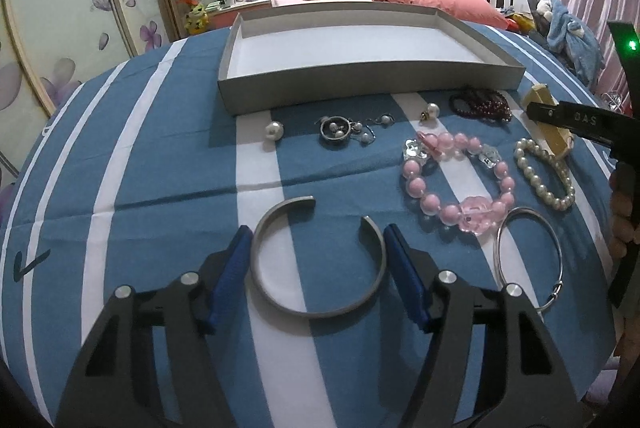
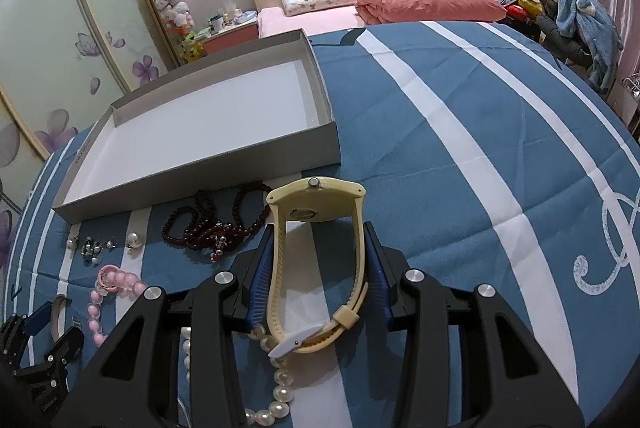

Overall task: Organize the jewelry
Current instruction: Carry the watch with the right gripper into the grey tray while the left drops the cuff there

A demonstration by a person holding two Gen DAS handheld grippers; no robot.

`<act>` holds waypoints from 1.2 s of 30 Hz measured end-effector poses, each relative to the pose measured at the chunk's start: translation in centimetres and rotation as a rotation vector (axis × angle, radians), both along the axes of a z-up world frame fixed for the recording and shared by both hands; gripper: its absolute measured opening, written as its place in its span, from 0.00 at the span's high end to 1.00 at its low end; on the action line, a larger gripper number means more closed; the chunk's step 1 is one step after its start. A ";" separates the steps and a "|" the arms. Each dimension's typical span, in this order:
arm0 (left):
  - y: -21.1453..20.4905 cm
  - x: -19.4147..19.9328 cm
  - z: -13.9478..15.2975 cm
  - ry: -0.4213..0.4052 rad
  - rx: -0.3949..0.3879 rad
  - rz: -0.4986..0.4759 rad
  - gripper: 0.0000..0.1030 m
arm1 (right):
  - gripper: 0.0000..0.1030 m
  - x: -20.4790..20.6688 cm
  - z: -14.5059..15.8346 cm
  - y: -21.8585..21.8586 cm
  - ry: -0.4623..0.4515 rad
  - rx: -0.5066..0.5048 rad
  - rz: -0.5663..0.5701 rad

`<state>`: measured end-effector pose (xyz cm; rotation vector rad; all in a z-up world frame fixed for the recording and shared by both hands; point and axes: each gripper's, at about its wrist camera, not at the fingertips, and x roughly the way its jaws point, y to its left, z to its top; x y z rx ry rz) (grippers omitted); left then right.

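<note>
- the box (image 1: 372, 84) sat on the striped cloth (image 1: 160, 164), and everything else is told from it.
- the box was grey outside and white inside, with nothing in it.
- just in front of the box lay a row of small things: a pearl (image 1: 274, 130), a ring with little balls (image 1: 338, 130), and another pearl (image 1: 431, 110).
- by the box's right front corner lay the dark red beads (image 1: 482, 104).
- further from the box, on the right, lay the pink bracelet (image 1: 460, 180) and the pearl bracelet (image 1: 546, 174).
- a thin silver hoop (image 1: 530, 256) lay past the pink bracelet, still further from the box.
- the cuff (image 1: 316, 260) lay well in front of the box, its gap turned toward the box.
- the left gripper (image 1: 316, 264) was spread wide, with a blue pad on each side of the cuff, very near it; i cannot tell if they touched.
- the watch (image 2: 320, 260) stood off the box's right front corner, face end nearest the box.
- the right gripper (image 2: 320, 260) had its pads on both sides of the watch strap, and seemed to be pinching it.
- the watch's clasp end lay over the pearl bracelet.
</note>
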<state>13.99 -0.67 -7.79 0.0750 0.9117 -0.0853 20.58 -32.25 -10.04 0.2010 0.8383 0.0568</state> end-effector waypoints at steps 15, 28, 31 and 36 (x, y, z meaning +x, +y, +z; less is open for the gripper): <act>2.3 0.7 5.2 -0.214 -0.094 0.083 0.37 | 0.59 -1.3 3.2 -0.3 -0.181 0.003 0.032; 1.8 3.6 9.1 -0.388 -0.145 0.091 0.37 | 0.59 -0.8 7.0 1.2 -0.380 -0.003 0.061; 1.6 4.6 9.2 -0.403 -0.161 0.099 0.37 | 0.59 -0.2 7.6 1.6 -0.409 -0.005 0.072; 1.4 7.3 9.0 -0.402 -0.160 0.098 0.37 | 0.59 1.0 8.2 2.4 -0.438 -0.010 0.088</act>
